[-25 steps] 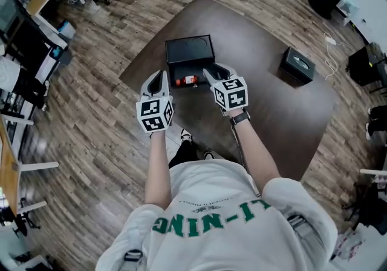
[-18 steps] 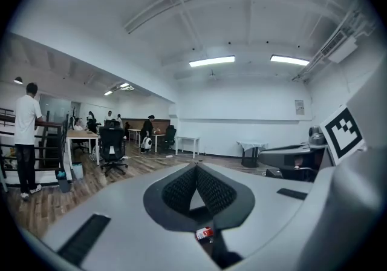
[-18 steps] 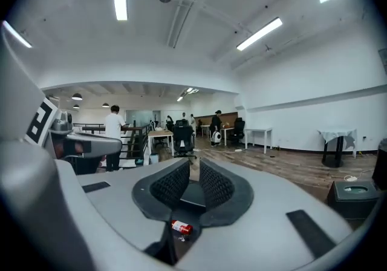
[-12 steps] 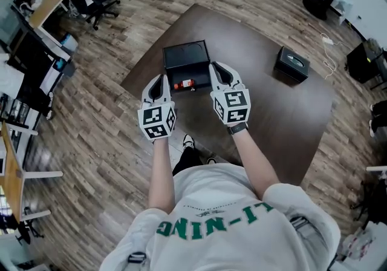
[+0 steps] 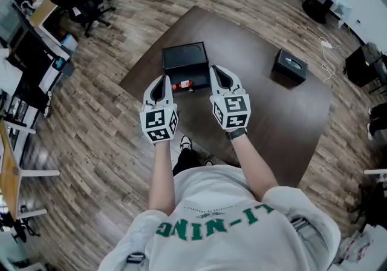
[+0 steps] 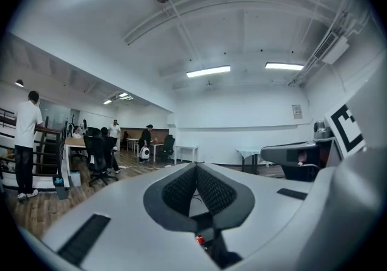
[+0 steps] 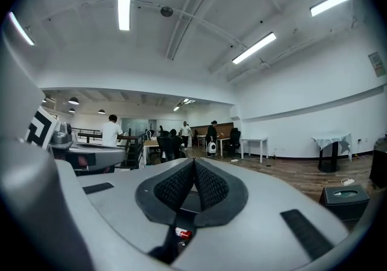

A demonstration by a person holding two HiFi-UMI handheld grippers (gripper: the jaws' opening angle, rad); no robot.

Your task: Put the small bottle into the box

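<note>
Head view: the small bottle [image 5: 183,85] lies inside the open black box [image 5: 184,58] on the brown table [image 5: 266,112], with a second dark box [image 5: 290,66] well to its right. The left gripper [image 5: 162,79] and right gripper [image 5: 216,71] flank the black box, drawn back since a second ago. Left gripper view: jaws together, empty. Right gripper view: jaws just closed, gripping nothing.

1 dark brown square wooden table [image 5: 260,112]; 1 open black rectangular box [image 5: 184,58]; 1 small red-labelled bottle [image 5: 182,85]; 1 small black case [image 5: 290,65]; 2 grey two-jaw grippers: left gripper [image 5: 162,79], right gripper [image 5: 216,71].
</note>
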